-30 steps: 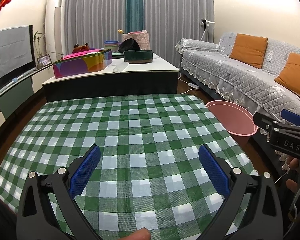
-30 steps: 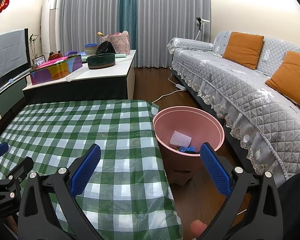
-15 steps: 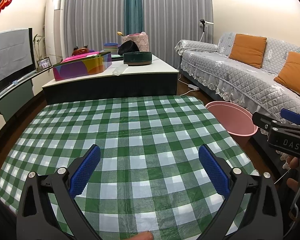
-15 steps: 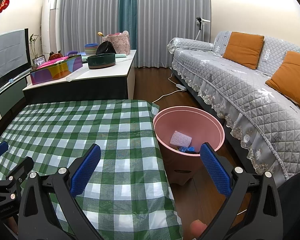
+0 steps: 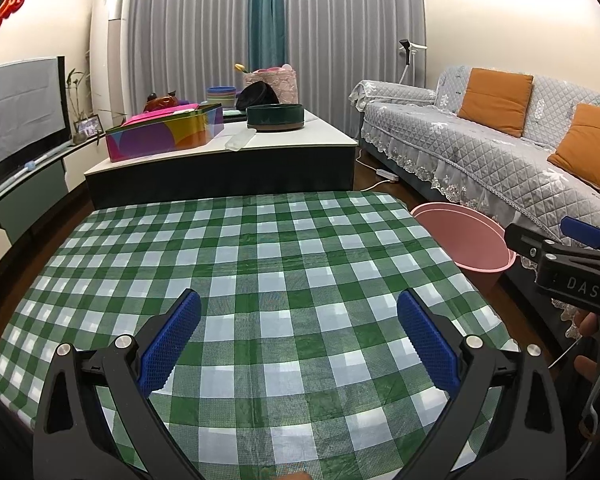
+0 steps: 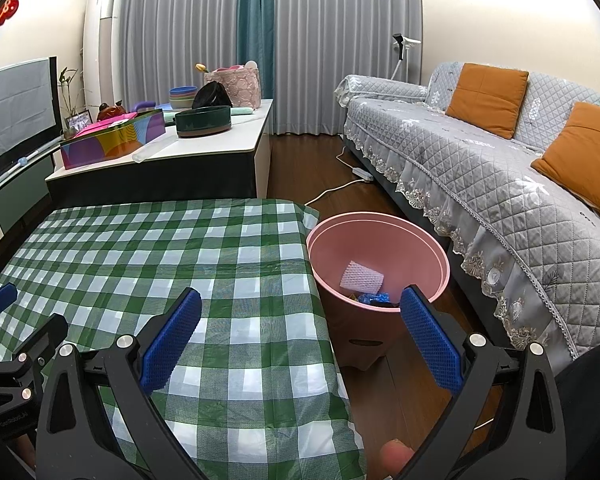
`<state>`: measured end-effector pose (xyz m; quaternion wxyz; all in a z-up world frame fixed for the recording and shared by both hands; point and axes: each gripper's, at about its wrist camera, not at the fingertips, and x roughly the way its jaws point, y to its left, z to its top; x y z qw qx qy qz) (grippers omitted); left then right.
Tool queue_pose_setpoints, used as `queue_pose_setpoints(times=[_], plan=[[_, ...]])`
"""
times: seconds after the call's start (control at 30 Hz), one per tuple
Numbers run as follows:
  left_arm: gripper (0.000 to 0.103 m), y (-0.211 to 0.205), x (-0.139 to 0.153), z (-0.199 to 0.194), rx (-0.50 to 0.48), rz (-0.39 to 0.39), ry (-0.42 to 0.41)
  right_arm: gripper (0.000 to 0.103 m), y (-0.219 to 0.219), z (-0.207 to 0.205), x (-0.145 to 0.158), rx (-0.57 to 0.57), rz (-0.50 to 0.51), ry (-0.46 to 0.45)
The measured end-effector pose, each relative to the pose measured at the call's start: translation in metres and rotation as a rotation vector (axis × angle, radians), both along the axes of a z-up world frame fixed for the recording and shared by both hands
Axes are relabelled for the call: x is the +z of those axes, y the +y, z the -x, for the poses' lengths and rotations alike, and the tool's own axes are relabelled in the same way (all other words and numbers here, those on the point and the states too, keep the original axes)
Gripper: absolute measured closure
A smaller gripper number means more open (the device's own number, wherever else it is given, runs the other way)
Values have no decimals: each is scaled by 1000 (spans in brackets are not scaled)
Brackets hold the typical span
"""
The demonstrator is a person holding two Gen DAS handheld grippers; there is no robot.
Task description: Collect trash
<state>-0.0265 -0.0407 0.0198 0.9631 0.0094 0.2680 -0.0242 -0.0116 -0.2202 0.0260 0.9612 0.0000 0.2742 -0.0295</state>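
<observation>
A pink bin (image 6: 380, 248) stands on the floor just right of the table with the green-checked cloth (image 6: 180, 264). Inside it lie a white foam net (image 6: 361, 276) and a blue wrapper (image 6: 370, 298). In the left wrist view the bin (image 5: 466, 240) shows beyond the table's right edge. My left gripper (image 5: 298, 340) hovers open over the cloth (image 5: 260, 260), nothing between its blue pads. My right gripper (image 6: 300, 340) is open too, held over the table's right edge, with its right finger in front of the bin. No trash shows on the cloth.
A low white-topped table (image 5: 220, 152) behind holds a colourful tin (image 5: 164, 136), a dark round bowl (image 5: 275, 117) and other items. A grey sofa (image 6: 500, 168) with orange cushions runs along the right. A power strip and cable (image 6: 356, 178) lie on the wooden floor.
Both grippers stay open and nearly still; the left view has tilted or risen very slightly. Nothing was picked up or dropped.
</observation>
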Motion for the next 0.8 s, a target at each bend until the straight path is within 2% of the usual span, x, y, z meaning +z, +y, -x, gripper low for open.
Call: queue_pose_setpoints(times=[0.43, 0.8], plan=[[8, 0, 0, 1, 6, 1, -6, 5, 0, 0, 0, 0, -1, 1], [8, 3, -3, -2, 17, 11, 23, 5, 1, 1, -1, 0, -2, 2]])
